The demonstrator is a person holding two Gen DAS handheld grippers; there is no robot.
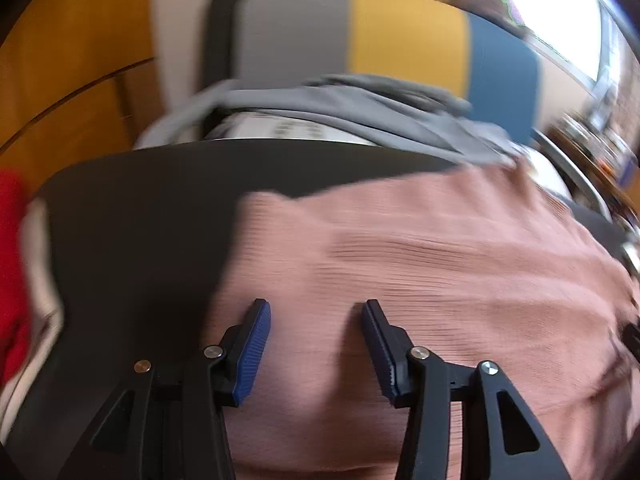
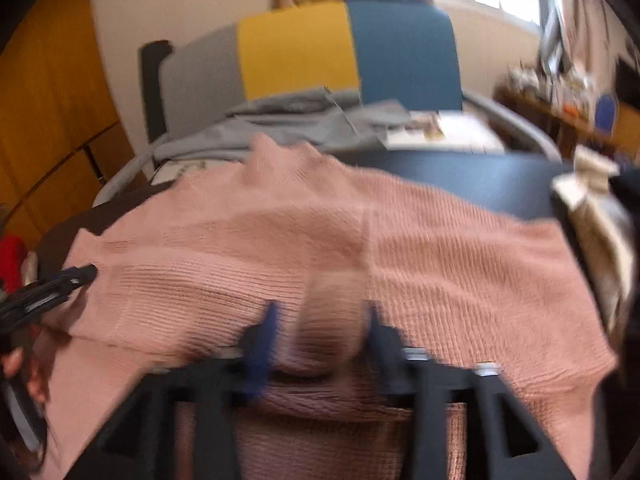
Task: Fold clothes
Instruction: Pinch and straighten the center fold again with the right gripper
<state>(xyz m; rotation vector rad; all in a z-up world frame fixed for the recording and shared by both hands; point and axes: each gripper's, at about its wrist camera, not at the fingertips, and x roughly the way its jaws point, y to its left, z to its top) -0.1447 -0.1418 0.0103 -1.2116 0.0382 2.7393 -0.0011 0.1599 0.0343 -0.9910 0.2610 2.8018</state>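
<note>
A pink ribbed knit garment (image 1: 420, 264) lies spread on a dark table (image 1: 140, 208); it also shows in the right wrist view (image 2: 360, 240). My left gripper (image 1: 316, 320) is open, its blue pads just above the garment near its left edge, holding nothing. It also shows at the left of the right wrist view (image 2: 76, 274). My right gripper (image 2: 322, 320) is open, with a raised bulge of the pink fabric (image 2: 332, 332) between its fingers. The right view is blurred by motion.
A grey garment (image 1: 340, 108) lies behind the table on a chair with grey, yellow and blue panels (image 1: 400, 36). Red cloth (image 1: 12, 260) lies at the far left. Pale cloth (image 2: 600, 220) lies at the table's right edge. Wooden cupboards (image 2: 48, 100) stand left.
</note>
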